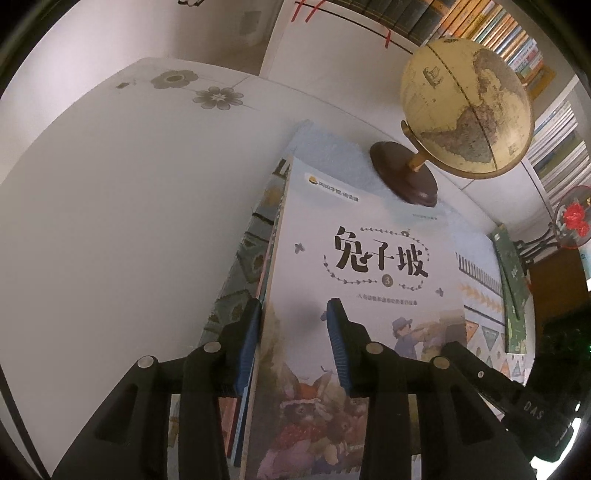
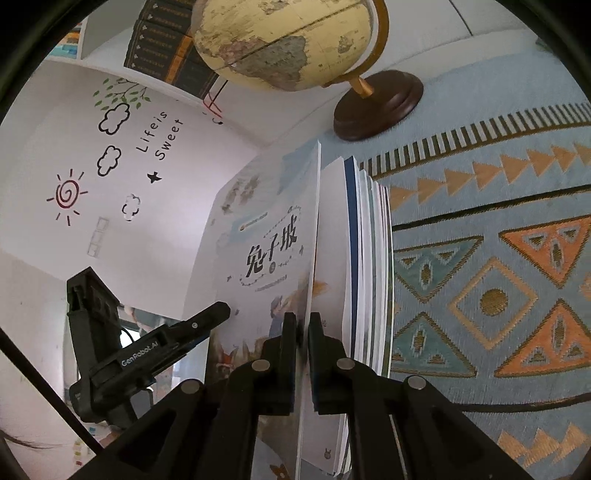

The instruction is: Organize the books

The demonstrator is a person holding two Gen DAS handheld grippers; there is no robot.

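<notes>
- Nearest the right wrist lens, our right gripper is pinching the edge of the front book — the one with the rabbit cover — its jaws drawn narrow with only the thin cover between them.
- We are judging that this pinch is there to peel the front book away from the rest of the stack, or to keep it flush while the pile is squared; a gap is showing between it and the next volume.
- Our left gripper is standing wide, one blue pad against the spines side of the pile and the other pad hovering over the cover, not clamping. It seems to be bracing the books so they do not slide or topple.
- The books are resting on a patterned cloth covering the desk, just short of the globe, whose dark base is sitting close behind them.
- The left wrist view is giving us the cover face-on, the bookshelf beyond and a green book off to the side.
- Only the right wrist view is showing the page edges fanned apart, the wall drawings, and the left gripper seen from outside.
- Neither view is showing the stack's bottom edge — we cannot tell how squarely it sits.
</notes>
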